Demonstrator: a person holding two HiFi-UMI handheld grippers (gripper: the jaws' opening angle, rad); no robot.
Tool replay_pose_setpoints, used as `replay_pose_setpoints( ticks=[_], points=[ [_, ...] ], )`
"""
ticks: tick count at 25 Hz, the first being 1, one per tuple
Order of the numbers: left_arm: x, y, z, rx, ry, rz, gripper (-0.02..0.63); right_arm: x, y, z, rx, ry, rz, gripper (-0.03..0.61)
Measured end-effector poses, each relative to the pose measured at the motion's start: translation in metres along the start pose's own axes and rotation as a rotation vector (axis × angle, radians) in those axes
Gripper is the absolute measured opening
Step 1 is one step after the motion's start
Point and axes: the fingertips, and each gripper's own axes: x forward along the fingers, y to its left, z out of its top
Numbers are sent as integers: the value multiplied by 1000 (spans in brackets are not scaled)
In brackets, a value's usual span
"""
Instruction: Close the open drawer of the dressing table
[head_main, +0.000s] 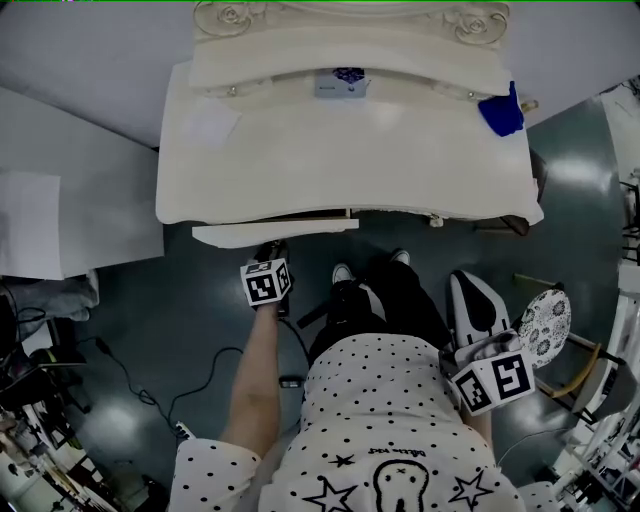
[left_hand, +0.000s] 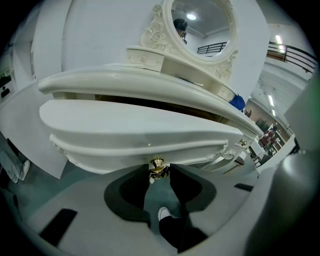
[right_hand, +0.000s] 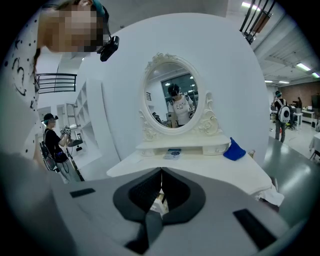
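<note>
Left gripper view looks up along the left gripper (left_hand: 159, 172). Its two dark jaws hold the small brass knob (left_hand: 158, 164) at their tips, and the pads appear to rest against its sides. The knob sits in the middle of the drawer (left_hand: 145, 145) front, a long white curved band that runs from side to side just beyond the jaws.

From the head view, the drawer juts a little way out from under the left part of the front edge of the dressing table (head_main: 300, 150). Its long side lies across the person's body. The way shut is therefore straight ahead from the jaws, away from the person and into the table.

The right gripper (right_hand: 161, 172) has its jaws pressed together with nothing between them. It is held back at the person's right side, well apart from the drawer. The left hand is much the nearer and is already on the knob, so the push looks likely to fall to it.
</note>
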Motion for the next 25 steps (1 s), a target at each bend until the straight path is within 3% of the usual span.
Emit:
replay_pose_setpoints(
  ticks=[25],
  points=[
    [25,3,37,57,2,-36,140,5,-6,9,-4,-18,-31,9]
  ],
)
